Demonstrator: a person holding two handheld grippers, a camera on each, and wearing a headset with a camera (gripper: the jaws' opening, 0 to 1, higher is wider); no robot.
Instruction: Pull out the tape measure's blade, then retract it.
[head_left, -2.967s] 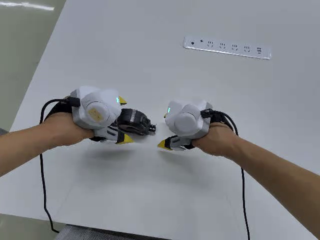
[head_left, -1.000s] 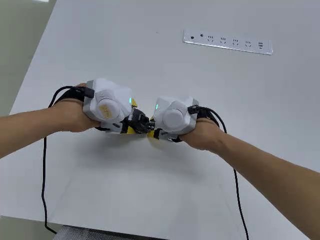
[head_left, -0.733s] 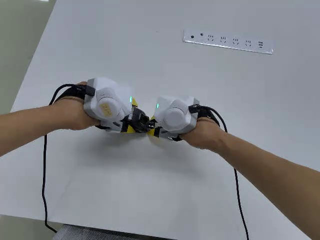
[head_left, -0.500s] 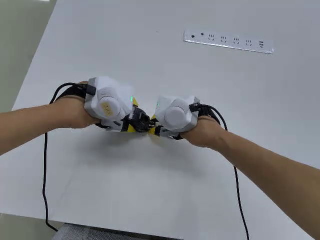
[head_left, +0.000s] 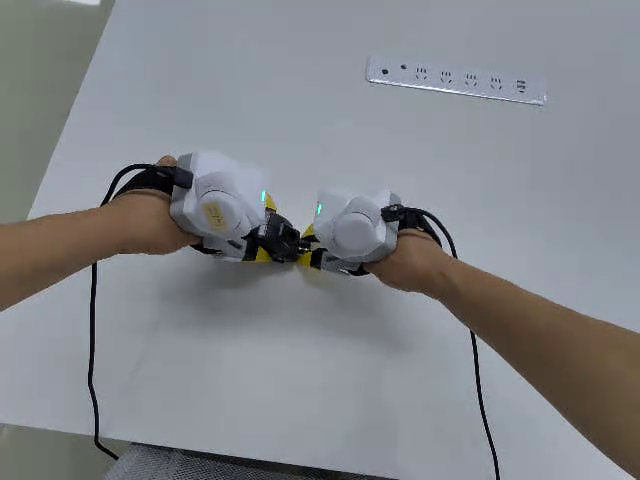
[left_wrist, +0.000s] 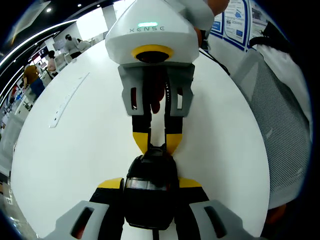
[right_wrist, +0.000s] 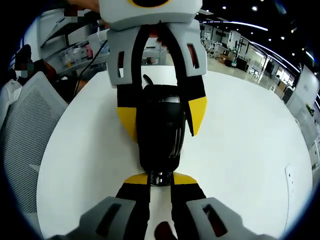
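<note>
Head view: over the white table (head_left: 300, 380), the left gripper (head_left: 262, 242) clamps the black tape measure (head_left: 281, 240) by its case, midway between the person's two hands. Three seconds ago the right gripper (head_left: 312, 256) hung well apart. It has since closed the gap, and its jaws now look pinched on the blade tip (right_wrist: 160, 178) (the right gripper view shows the metal tab squeezed between them). No blade is out yet, and the pull looks ready to begin.
</note>
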